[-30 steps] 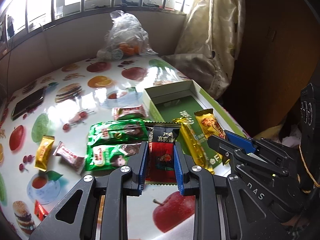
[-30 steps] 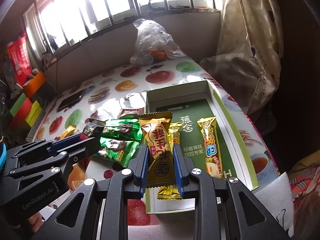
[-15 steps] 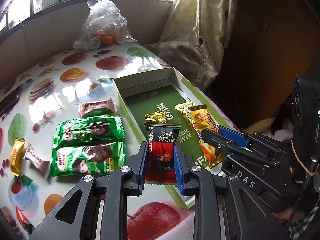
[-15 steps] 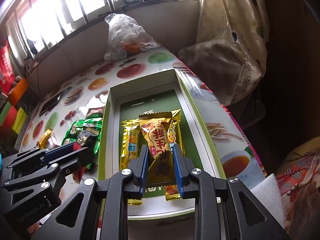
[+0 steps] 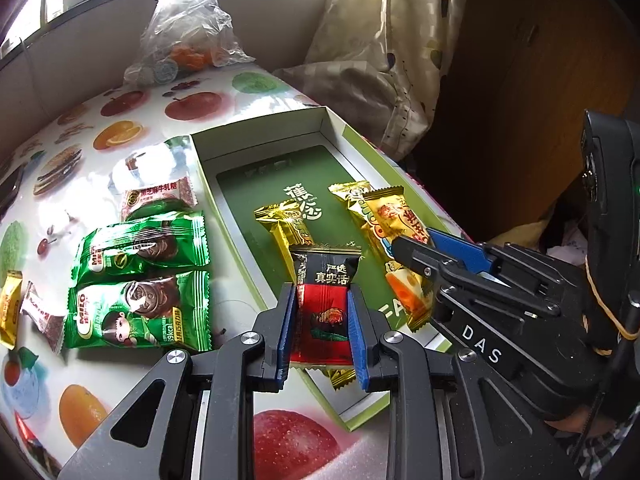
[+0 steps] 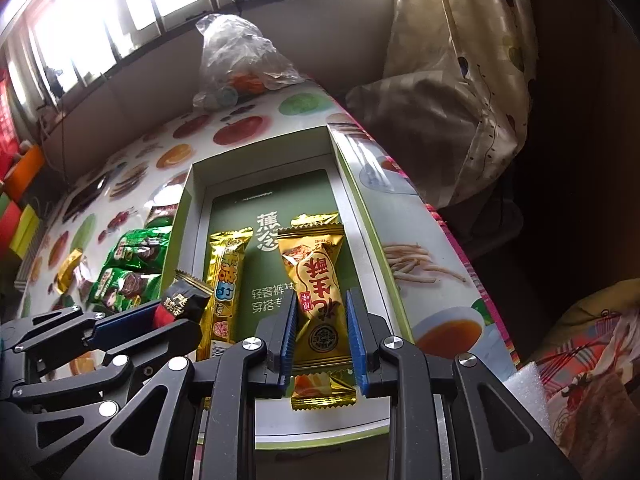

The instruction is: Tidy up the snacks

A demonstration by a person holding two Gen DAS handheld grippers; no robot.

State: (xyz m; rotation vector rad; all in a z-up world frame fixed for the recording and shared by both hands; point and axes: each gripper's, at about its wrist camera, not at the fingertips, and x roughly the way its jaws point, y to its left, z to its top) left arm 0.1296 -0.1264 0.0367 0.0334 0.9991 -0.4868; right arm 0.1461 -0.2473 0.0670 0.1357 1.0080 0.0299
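My left gripper [image 5: 322,332] is shut on a black-and-red snack packet [image 5: 323,312], held over the near end of the open green box [image 5: 256,148]. My right gripper [image 6: 322,330] is shut on a gold peanut-candy packet [image 6: 318,280], held over the box's right side [image 6: 368,220]. Two long gold bars lie in the box, one on the left [image 6: 226,280] and one under the held packet [image 6: 322,394]. The left gripper and its packet [image 6: 182,298] show at the left of the right wrist view. The right gripper [image 5: 420,248] shows in the left wrist view.
Two green Milo packets [image 5: 140,280], a pink-brown sesame candy [image 5: 158,198] and small gold and red-white candies [image 5: 10,312] lie left of the box on the fruit-print tablecloth. A plastic bag of fruit [image 5: 188,32] stands at the back. A curtain [image 6: 460,80] hangs right.
Both grippers have moved to the right and forward with their packets, from beside the box's left edge to over the box. Both stayed shut.
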